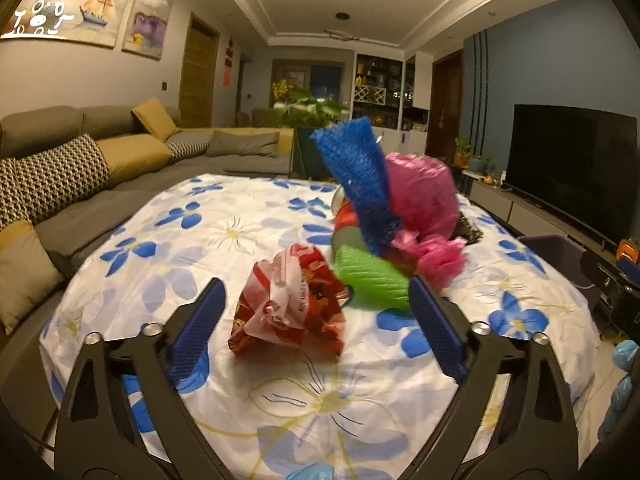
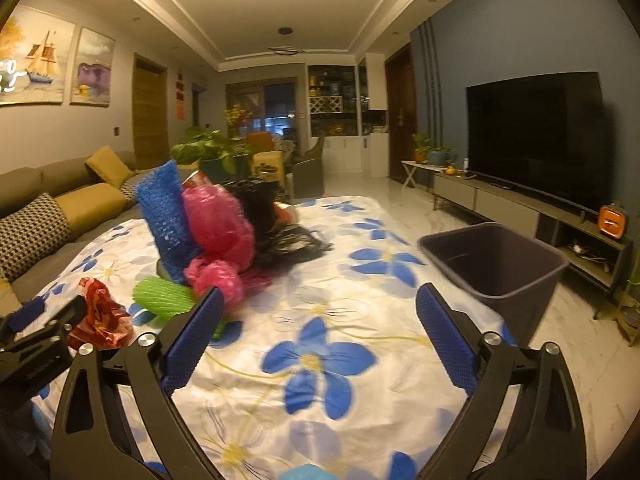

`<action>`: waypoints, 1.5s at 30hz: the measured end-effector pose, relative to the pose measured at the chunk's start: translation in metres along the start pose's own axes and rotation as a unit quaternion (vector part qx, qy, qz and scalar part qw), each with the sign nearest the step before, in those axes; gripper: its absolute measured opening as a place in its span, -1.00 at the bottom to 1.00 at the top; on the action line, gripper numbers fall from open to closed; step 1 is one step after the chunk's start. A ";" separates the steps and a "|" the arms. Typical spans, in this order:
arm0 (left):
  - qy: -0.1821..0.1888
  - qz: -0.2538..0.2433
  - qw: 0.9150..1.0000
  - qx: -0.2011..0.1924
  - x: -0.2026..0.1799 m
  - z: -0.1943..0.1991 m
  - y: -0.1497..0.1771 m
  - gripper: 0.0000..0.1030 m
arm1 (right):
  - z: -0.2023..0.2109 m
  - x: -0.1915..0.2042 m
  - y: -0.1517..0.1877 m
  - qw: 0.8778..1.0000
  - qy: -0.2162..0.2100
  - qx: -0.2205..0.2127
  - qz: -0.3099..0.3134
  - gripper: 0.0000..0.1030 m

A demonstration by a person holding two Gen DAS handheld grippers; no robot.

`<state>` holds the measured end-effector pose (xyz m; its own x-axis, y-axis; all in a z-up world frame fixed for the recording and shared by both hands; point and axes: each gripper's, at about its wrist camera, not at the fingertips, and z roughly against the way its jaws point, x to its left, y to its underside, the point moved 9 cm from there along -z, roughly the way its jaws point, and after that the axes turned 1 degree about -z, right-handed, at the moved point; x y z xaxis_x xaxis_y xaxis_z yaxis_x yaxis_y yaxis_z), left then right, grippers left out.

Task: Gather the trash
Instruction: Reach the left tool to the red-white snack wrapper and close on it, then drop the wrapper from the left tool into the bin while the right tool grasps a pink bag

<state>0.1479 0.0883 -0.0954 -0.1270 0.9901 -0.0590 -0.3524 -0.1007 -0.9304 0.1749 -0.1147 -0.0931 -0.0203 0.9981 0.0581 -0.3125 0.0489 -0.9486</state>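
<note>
Wrapper [image 1: 290, 300], red and crumpled, lies on the surface straight ahead of your left gripper [image 1: 316, 304], between its spread jaws. Your right gripper [image 2: 320, 312], also spread and empty, sits farther off, nearer the bin [image 2: 496, 268].

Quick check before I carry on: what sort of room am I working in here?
Most likely a home living room: a sectional sofa with cushions, a large flat-screen TV on a low console, and framed paintings on the wall.
</note>
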 end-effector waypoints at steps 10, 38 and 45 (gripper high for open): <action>0.008 0.009 0.999 0.035 0.014 -0.045 0.011 0.07 | -0.048 0.046 0.005 0.999 -0.050 -0.003 0.013 0.61; 0.022 0.018 0.999 -0.016 0.011 -0.018 -0.018 -0.77 | -0.088 0.065 0.019 0.994 -0.104 0.046 0.003 -0.80; 0.032 0.013 0.999 -0.038 -0.004 0.002 -0.031 -0.77 | -0.057 0.038 0.004 0.995 -0.099 0.018 -0.009 -0.84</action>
<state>0.1571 0.0877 -0.0659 -0.0745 0.9918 -0.1039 -0.2779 -0.1207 -0.9530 0.2265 -0.0743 -0.1123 -0.2009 0.9699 0.1379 -0.3487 0.0607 -0.9353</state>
